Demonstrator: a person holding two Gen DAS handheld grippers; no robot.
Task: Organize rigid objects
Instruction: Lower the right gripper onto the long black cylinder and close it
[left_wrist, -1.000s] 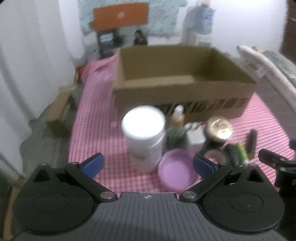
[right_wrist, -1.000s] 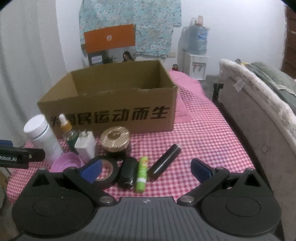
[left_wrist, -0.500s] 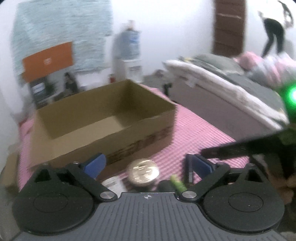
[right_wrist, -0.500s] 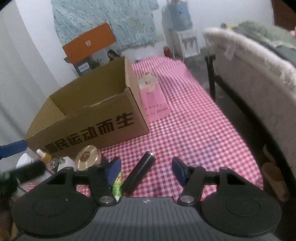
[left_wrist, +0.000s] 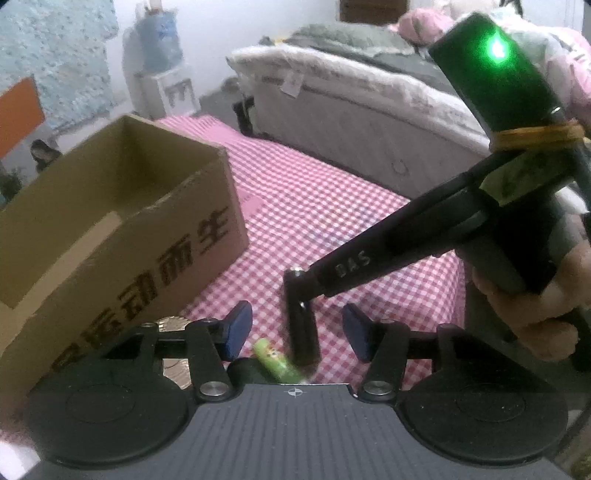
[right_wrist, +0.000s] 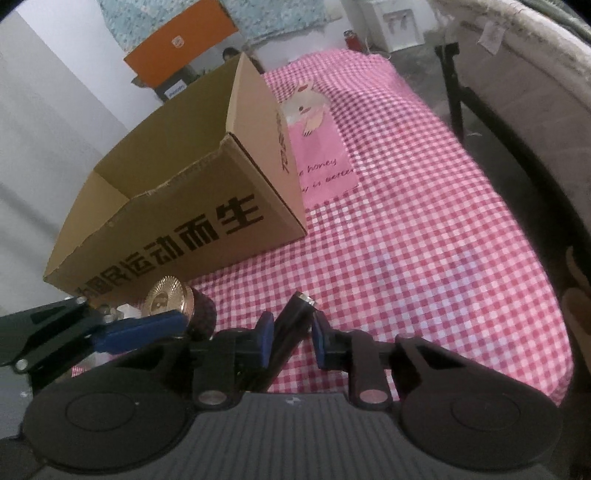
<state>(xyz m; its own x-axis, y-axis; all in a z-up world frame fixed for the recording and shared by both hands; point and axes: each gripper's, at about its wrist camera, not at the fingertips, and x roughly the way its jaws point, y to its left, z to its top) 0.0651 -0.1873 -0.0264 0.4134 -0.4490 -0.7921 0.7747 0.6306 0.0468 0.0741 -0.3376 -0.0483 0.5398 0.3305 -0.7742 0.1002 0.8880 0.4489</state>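
Observation:
A black tube (right_wrist: 295, 317) lies on the pink checked cloth (right_wrist: 424, 258) in front of the cardboard box (right_wrist: 177, 206). My right gripper (right_wrist: 291, 341) has the tube between its blue pads, and its jaws are closing with the pads against the tube's sides. My left gripper (left_wrist: 297, 330) hovers just behind, jaws closing, with the same black tube (left_wrist: 303, 325) and a green lip balm (left_wrist: 277, 360) in the gap, touching neither pad. A jar with a gold lid (right_wrist: 168, 301) stands left of the tube.
The open box (left_wrist: 110, 206) is empty where I can see in. A bed (left_wrist: 351, 92) runs along the right, past the table's edge. A hand (left_wrist: 528, 306) holds the right gripper's handle. A pink printed patch (right_wrist: 317, 155) lies beside the box.
Both grippers swung right, away from the white jar and purple lid, and dropped toward the black tube. Both pairs of jaws narrowed, the right pair down onto the tube.

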